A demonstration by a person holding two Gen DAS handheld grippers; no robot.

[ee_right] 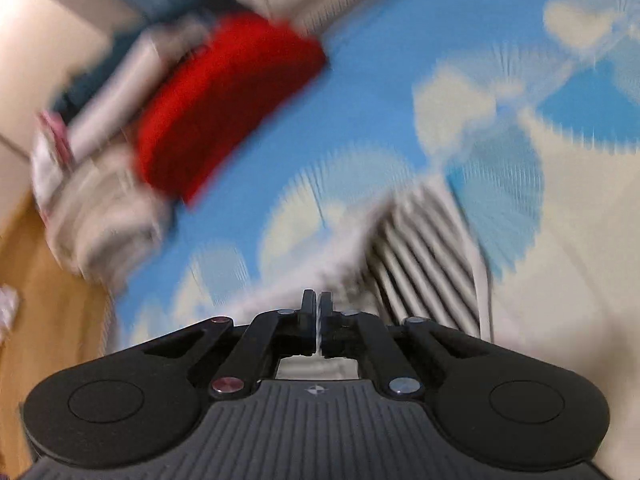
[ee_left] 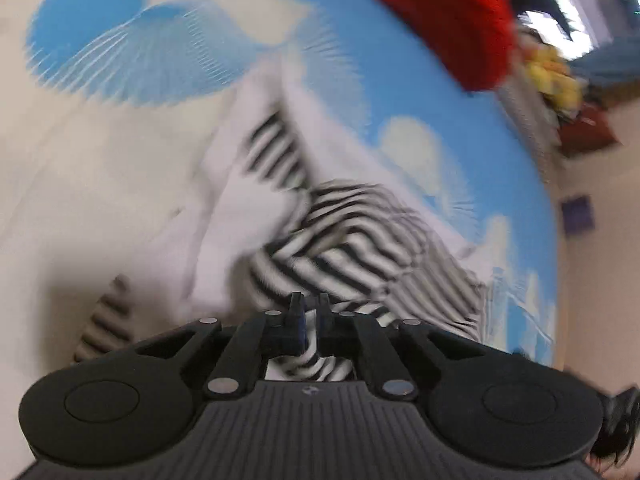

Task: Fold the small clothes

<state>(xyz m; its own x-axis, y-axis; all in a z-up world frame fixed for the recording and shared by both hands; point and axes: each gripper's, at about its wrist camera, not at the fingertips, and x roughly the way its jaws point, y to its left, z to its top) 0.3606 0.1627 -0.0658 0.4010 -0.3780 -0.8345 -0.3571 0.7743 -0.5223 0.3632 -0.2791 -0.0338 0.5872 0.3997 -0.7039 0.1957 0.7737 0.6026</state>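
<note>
A small garment (ee_left: 332,236), white with black-and-white striped parts, lies crumpled on a blue and cream patterned bedsheet (ee_left: 120,152). My left gripper (ee_left: 310,308) is shut on a striped fold of it, with cloth pinched between the fingers. In the right wrist view the same garment (ee_right: 424,256) shows a striped panel and a white edge. My right gripper (ee_right: 318,308) is shut on a thin white edge of that cloth. Both views are blurred by motion.
A folded red cloth (ee_left: 448,12) lies at the far side of the sheet (ee_right: 360,92), also seen as the red cloth (ee_right: 224,104) beside a pile of pale folded items (ee_right: 100,208). A wooden floor (ee_right: 52,304) lies past the bed's edge.
</note>
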